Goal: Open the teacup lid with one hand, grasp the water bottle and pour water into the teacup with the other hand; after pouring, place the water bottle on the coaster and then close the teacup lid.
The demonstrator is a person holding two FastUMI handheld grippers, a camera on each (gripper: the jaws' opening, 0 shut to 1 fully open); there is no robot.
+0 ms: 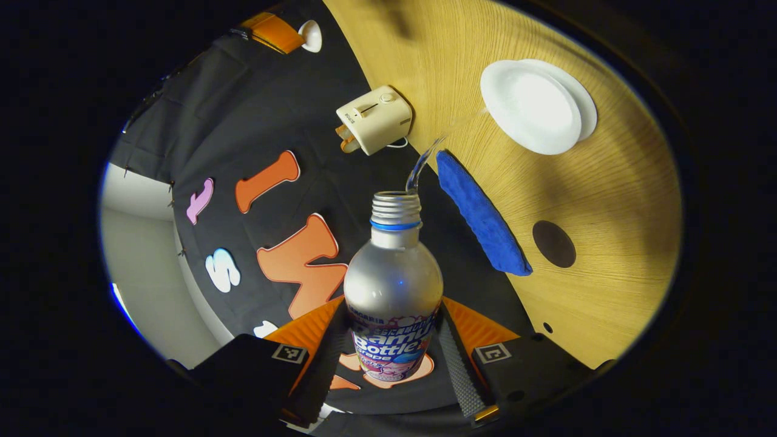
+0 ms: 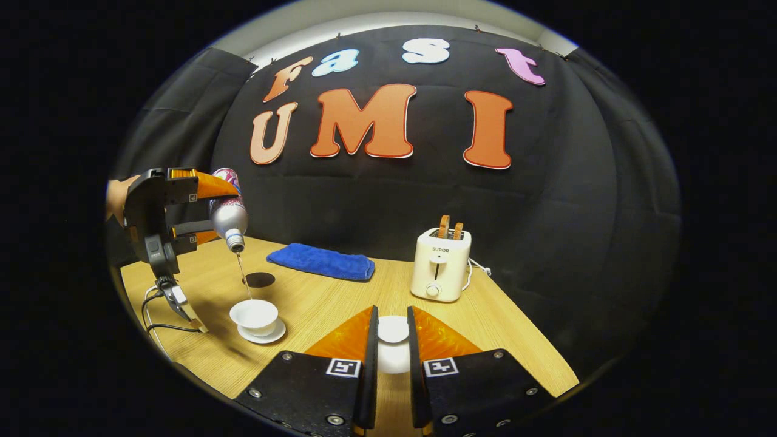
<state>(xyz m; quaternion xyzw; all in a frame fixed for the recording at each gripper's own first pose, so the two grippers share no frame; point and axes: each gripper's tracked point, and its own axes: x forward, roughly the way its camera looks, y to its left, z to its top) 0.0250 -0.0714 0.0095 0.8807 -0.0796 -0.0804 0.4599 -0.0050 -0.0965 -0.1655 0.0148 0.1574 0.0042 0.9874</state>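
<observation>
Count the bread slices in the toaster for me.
2: both slices stand upright side by side in the slots on top of the toaster, at the table's back right in the right gripper view.

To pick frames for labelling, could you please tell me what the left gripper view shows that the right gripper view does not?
Left gripper view: the water bottle close up, label and threaded neck, the teacup from above. Right gripper view: the teacup lid clamped in the right gripper, the left gripper side-on. Shared: the stream, blue cloth, coaster, toaster.

silver water bottle [image 1: 393, 285] tipped, pouring into open white teacup [image 2: 255, 315]; lid [image 2: 393, 329] off.
</observation>
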